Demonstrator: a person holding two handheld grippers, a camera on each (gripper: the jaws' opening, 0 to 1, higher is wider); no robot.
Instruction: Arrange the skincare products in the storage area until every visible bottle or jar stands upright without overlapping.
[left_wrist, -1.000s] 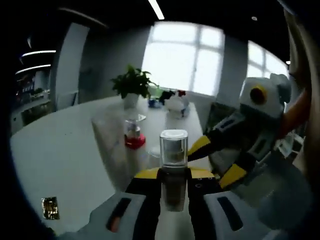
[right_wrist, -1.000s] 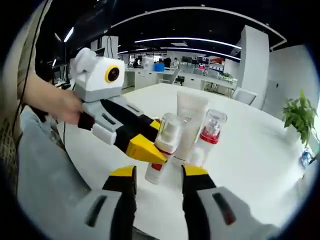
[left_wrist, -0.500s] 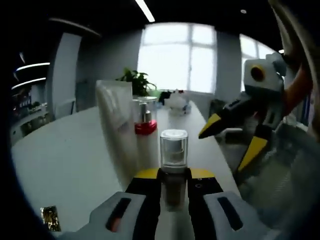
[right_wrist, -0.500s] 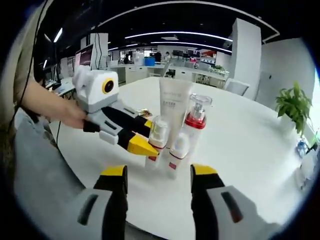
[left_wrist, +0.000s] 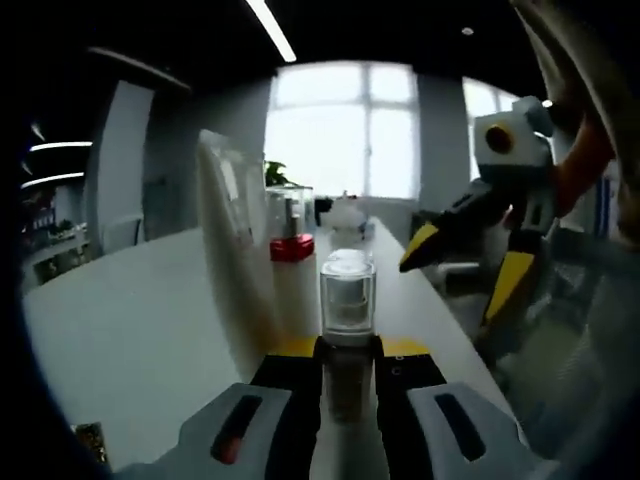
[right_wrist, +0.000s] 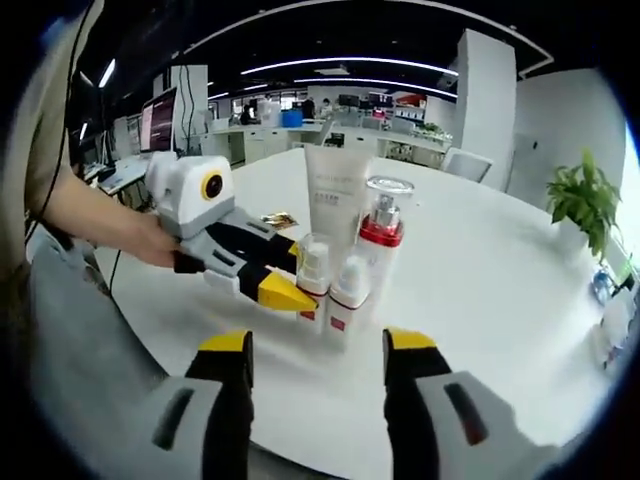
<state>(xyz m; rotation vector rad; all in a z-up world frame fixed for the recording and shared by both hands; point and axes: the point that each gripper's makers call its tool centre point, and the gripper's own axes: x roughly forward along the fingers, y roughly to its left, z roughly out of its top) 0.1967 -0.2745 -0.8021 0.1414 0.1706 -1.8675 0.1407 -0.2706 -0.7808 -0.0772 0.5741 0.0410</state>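
In my left gripper view the light from the window washes out the labels, and the lower half of the small clear-capped bottle (left_wrist: 347, 305) is hidden between my own jaws, so I cannot make out where its base sits. My left gripper (left_wrist: 347, 352) is clenched on that bottle, both yellow-tipped jaws pressed against its sides; it stands upright, long axis vertical, cap up toward twelve o'clock. At about ten o'clock from it rises the tall white tube (left_wrist: 236, 245), upright, and just beside that the red-collared pump bottle (left_wrist: 291, 265), also upright; a second small capped bottle (left_wrist: 348, 262) peeks out right behind the one I hold, mostly covered by it. My right gripper (left_wrist: 470, 272) comes in at two o'clock with its jaws parted and nothing between them. In my right gripper view the whole group stands close together near the middle of the white tabletop (right_wrist: 480, 260): the tube (right_wrist: 333, 200) at the back, the pump bottle (right_wrist: 378, 240) touching or nearly touching it at its three o'clock, and two small bottles in front, the left one (right_wrist: 313, 280) gripped by my left gripper (right_wrist: 290, 280), the other (right_wrist: 347, 295) free just beside it. All four point straight up. My right gripper (right_wrist: 318, 352) hangs released at six o'clock, jaws wide apart, touching nothing. A small foil sachet (right_wrist: 278, 219) lies flat on the tabletop behind the left gripper.
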